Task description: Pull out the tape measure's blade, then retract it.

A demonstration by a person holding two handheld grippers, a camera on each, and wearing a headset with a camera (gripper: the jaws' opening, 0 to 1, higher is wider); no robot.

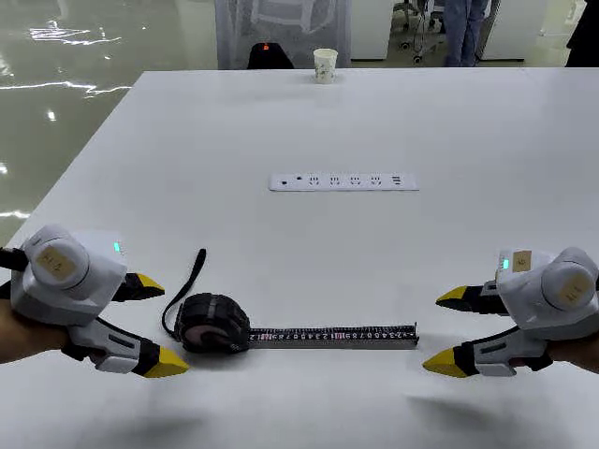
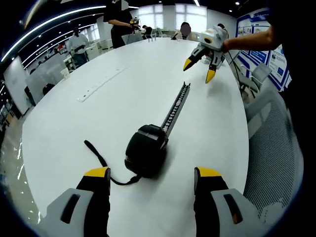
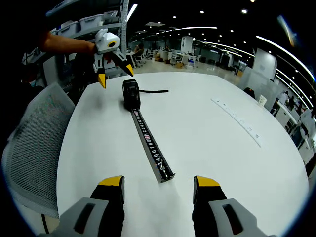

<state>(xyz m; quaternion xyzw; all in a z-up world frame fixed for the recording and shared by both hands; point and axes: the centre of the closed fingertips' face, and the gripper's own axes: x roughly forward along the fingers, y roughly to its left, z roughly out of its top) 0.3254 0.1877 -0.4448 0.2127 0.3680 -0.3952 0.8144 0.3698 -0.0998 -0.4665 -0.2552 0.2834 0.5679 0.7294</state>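
At the left edge of the white counter [image 1: 281,122], the left claw [image 1: 161,323] is released, its two yellow-tipped jaws spread wide and gripping nothing. Its tips sit just left of the tape measure [image 1: 213,324] without touching it. In the left gripper view the black case lies between and just beyond the open jaws.

A black strap [image 1: 187,281] loops from the left of the case and trails away across the counter toward the far side. The tape measure rests on the counter near the front edge, left of centre.

From the case the blade [image 1: 332,335] is pulled out and lies flat on the counter, running straight to the right, with its printed numbers facing up.

Just past the blade's free end comes the right claw [image 1: 442,329], also released, jaws apart and holding nothing. In the right gripper view the blade's end lies just ahead of the gap between the two tips, apart from both.

Farther back, near the middle of the counter, lies a white power strip [image 1: 343,181]. A paper cup [image 1: 325,65] stands at the far edge.
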